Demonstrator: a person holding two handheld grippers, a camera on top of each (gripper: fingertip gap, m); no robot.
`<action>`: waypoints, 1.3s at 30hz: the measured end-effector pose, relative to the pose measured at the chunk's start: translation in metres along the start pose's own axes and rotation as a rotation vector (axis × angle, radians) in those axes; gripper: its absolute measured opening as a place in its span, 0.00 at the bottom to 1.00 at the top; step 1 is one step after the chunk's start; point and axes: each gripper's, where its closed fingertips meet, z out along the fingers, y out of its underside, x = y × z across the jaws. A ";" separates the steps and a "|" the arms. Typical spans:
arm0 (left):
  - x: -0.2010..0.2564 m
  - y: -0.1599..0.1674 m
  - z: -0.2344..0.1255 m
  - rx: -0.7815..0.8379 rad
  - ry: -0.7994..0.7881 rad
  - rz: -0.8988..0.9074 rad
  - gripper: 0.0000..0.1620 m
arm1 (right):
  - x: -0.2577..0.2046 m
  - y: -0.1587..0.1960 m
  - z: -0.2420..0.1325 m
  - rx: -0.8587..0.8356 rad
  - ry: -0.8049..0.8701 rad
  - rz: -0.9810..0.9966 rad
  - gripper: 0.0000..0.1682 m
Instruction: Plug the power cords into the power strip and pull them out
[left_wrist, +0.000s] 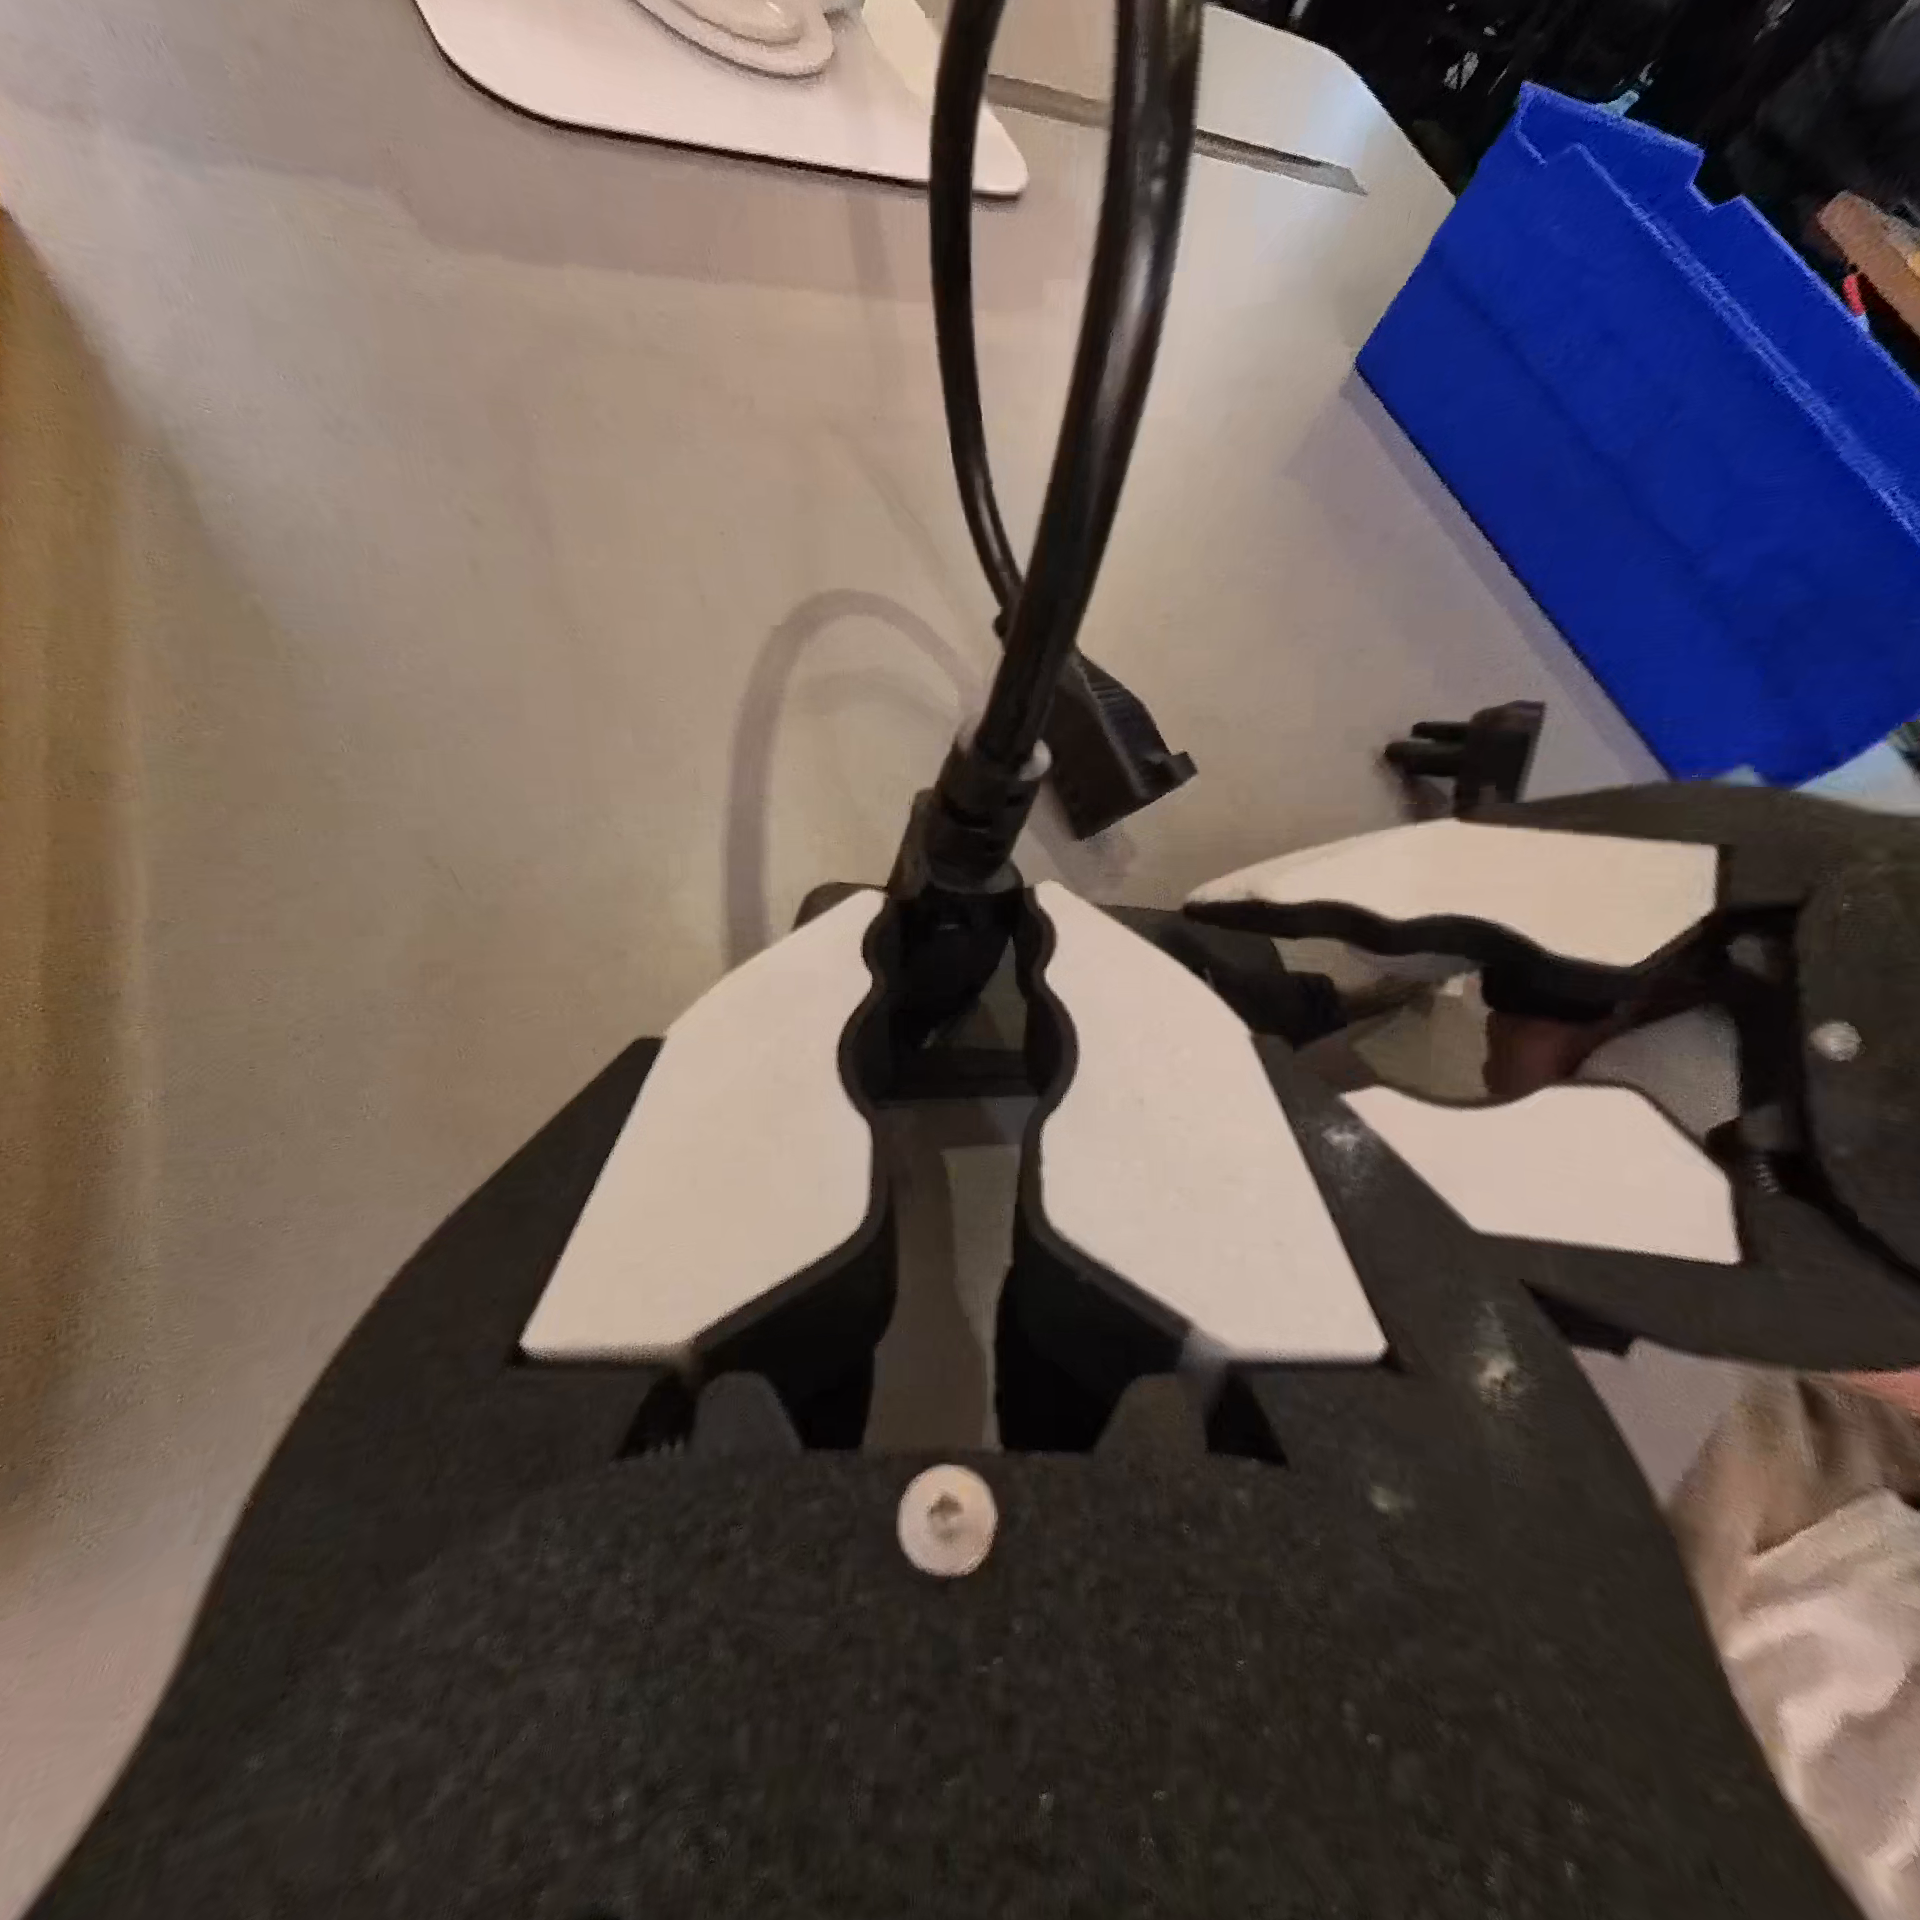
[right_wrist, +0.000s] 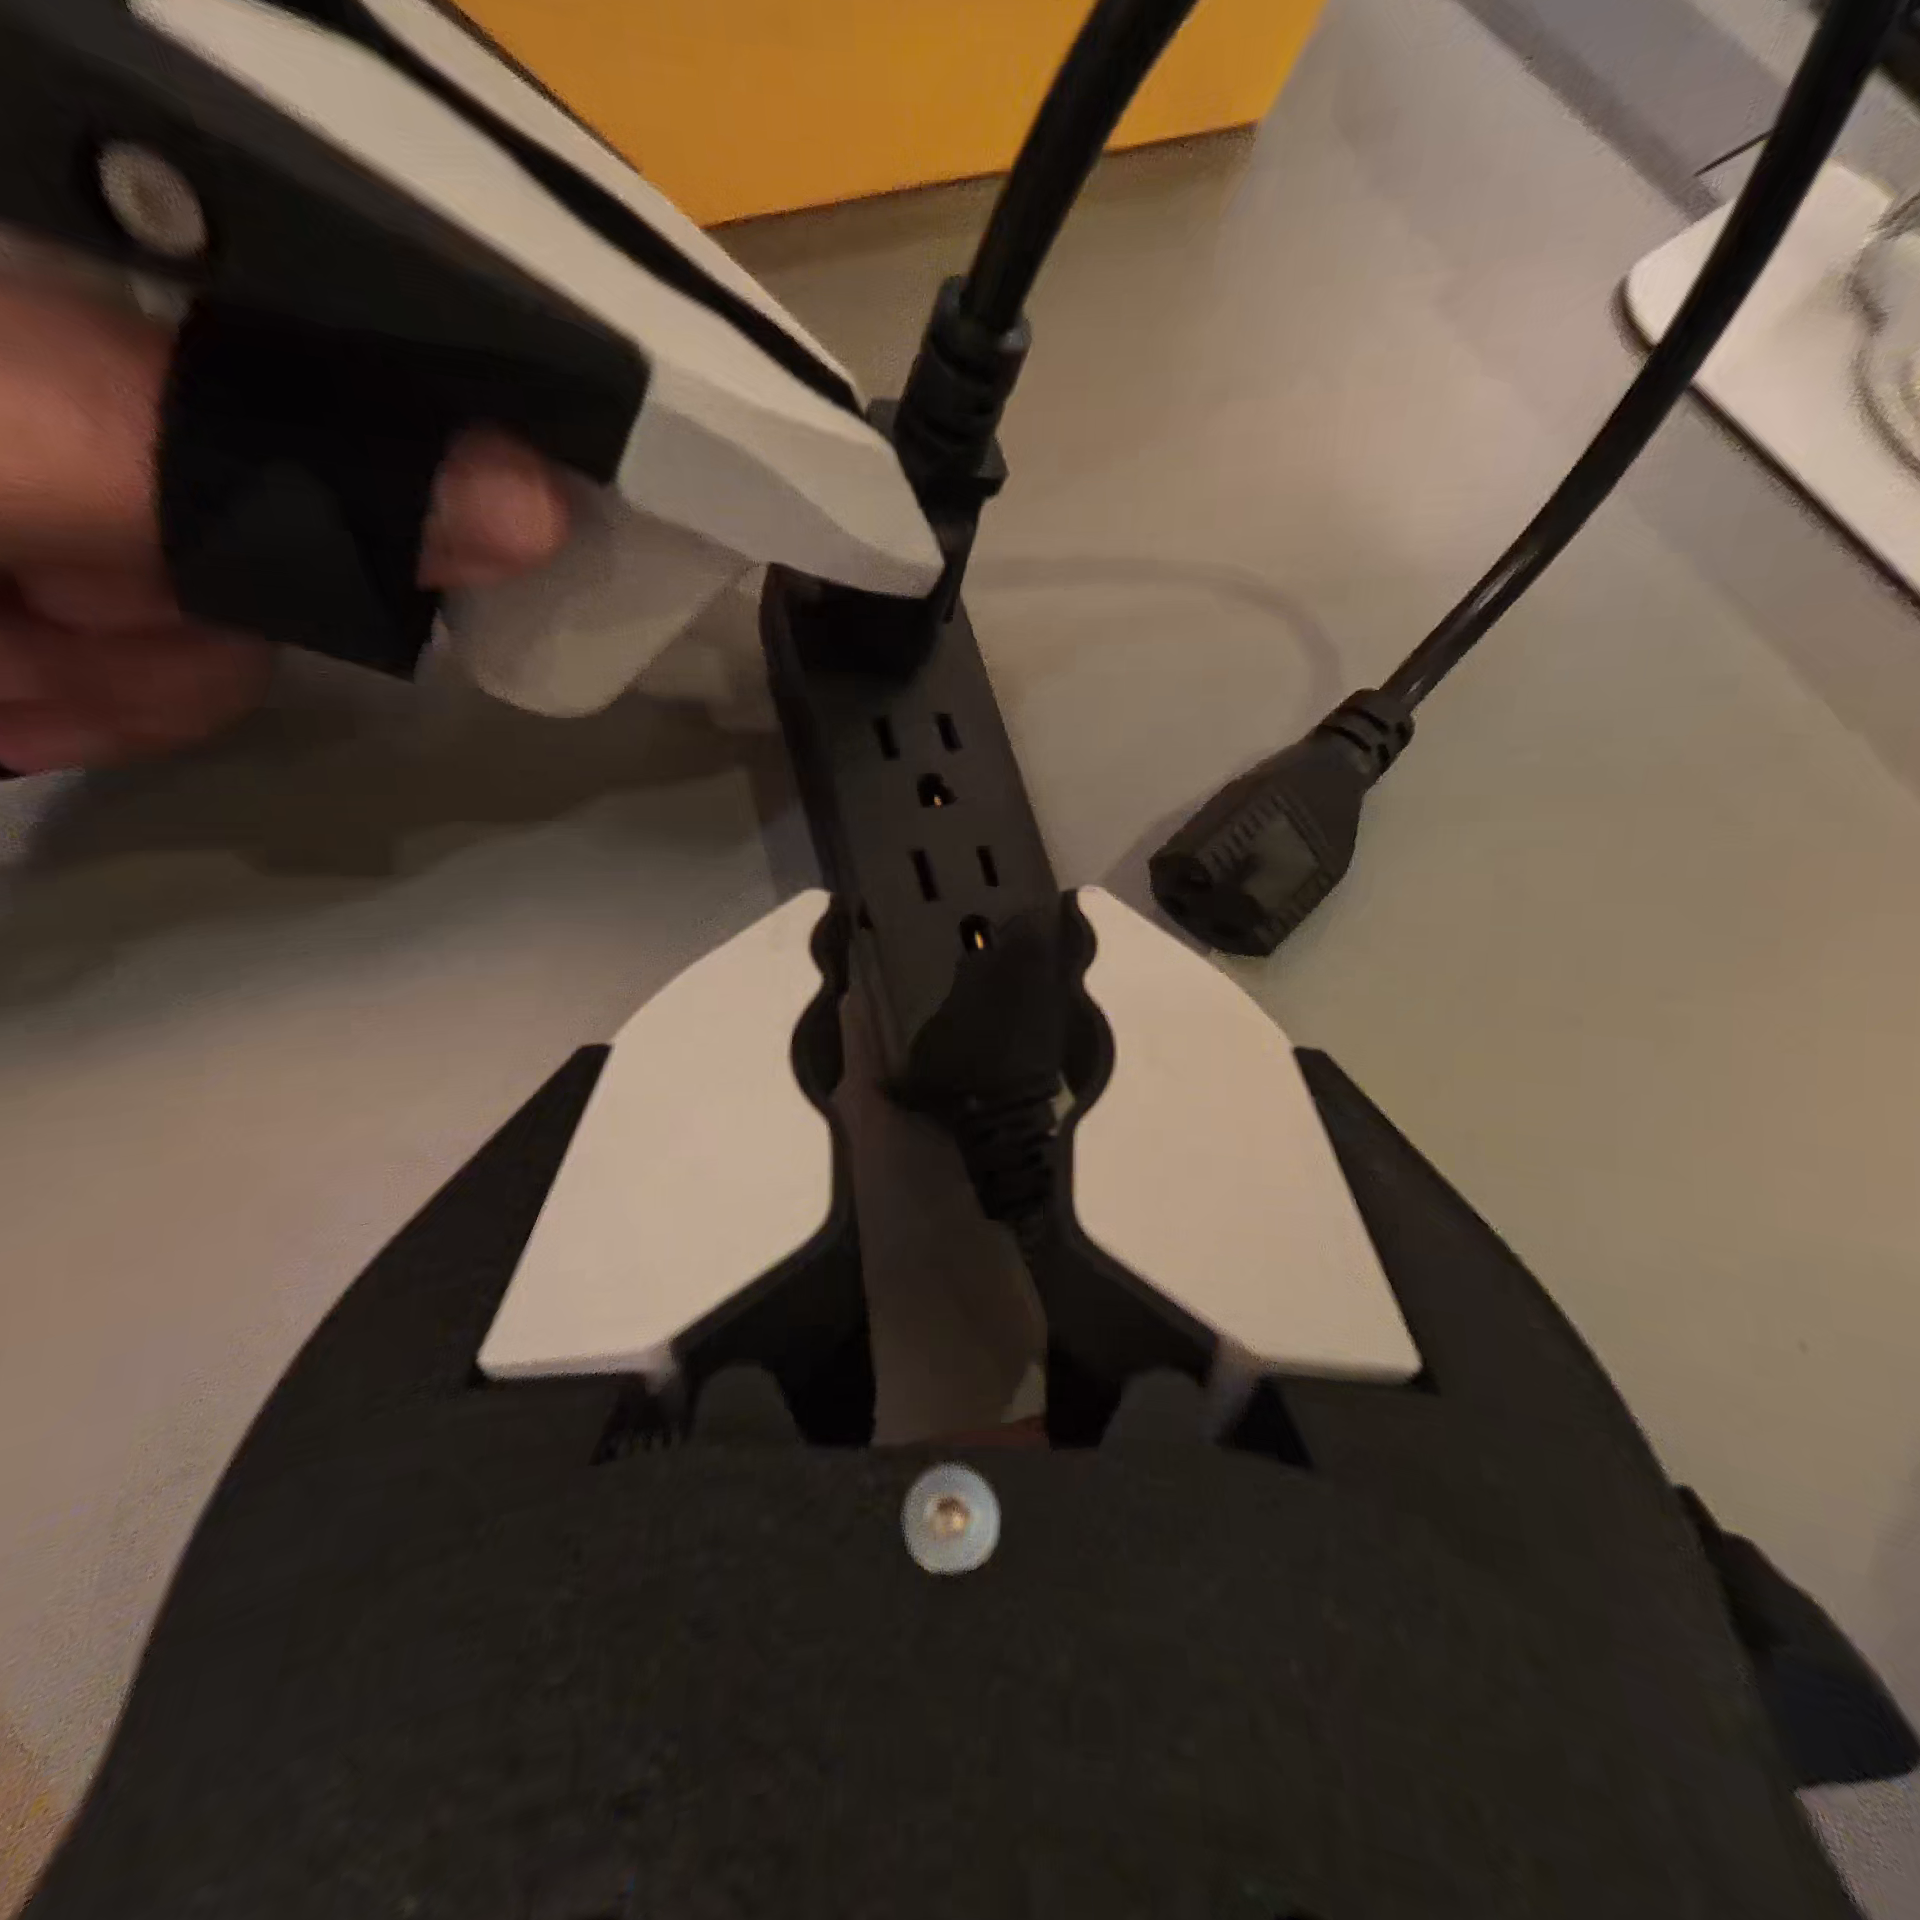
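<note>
Plug (left_wrist: 951, 925) sits clamped in the left gripper (left_wrist: 954, 971) at 12 o'clock over the black power strip (right_wrist: 935, 821), which the right gripper (right_wrist: 951, 997) clamps by its near end on the grey table (right_wrist: 1455, 1091); loose cord socket (right_wrist: 1262, 857) lies at 3 o'clock

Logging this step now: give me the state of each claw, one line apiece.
Left claw: closed on the black plug at the far end of the power strip.
Right claw: closed on the power strip's near end.
</note>
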 end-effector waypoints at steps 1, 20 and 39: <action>0.003 0.001 0.000 -0.007 0.018 -0.032 0.12 | -0.005 0.000 0.000 0.013 -0.007 0.007 0.24; 0.056 0.060 0.011 -0.268 0.292 0.485 0.40 | 0.019 0.044 -0.021 -0.027 -0.277 -0.472 0.29; 0.066 0.064 0.024 -0.276 0.297 0.653 0.28 | -0.019 -0.005 -0.028 0.137 -0.672 -0.290 0.15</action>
